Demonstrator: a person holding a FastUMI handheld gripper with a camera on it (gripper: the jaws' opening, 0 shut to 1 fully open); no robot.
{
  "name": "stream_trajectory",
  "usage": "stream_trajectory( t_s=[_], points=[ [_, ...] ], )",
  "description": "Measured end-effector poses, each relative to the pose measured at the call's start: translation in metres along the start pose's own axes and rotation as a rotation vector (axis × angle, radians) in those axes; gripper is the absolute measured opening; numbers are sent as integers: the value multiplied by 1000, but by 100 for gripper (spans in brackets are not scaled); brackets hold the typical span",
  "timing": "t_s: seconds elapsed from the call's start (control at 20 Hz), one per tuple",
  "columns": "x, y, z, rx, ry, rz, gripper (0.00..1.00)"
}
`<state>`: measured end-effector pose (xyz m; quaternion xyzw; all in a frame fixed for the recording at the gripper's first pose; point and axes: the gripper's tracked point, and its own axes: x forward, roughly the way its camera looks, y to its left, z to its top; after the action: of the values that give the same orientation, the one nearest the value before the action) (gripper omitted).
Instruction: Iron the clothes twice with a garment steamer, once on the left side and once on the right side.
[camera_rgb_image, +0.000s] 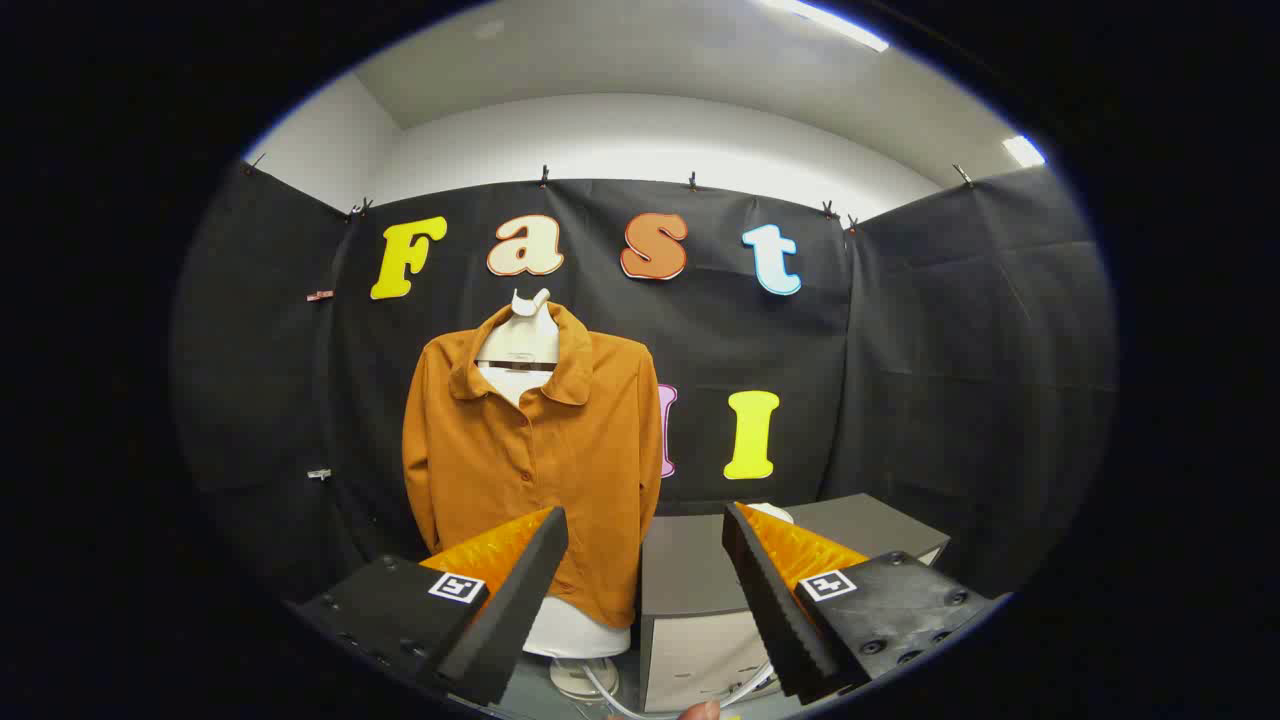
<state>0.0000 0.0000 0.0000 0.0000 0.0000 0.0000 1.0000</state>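
The gripper (645, 540) hangs with jaws wide apart, gripping nothing. Beyond them the orange shirt (535, 460) sits on a white mannequin (525, 330), long axis upright, buttoned front facing us, collar up. A grey box (700, 590) stands just beside it, white cord (600, 690) trailing below. Risk, as I judge it: that cord could snag the fingers, or a steamer pass could tip the mannequin.

The gripper (645, 520) points forward with fingers spread wide (nothing between them).
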Motion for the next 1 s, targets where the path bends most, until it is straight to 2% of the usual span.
stream_trajectory(
  t_s=[0.7,1.0],
  points=[
    [-9,-37,16,37,-41,-82,98],
    [-4,-43,22,58,-30,-79,99]
  ],
)
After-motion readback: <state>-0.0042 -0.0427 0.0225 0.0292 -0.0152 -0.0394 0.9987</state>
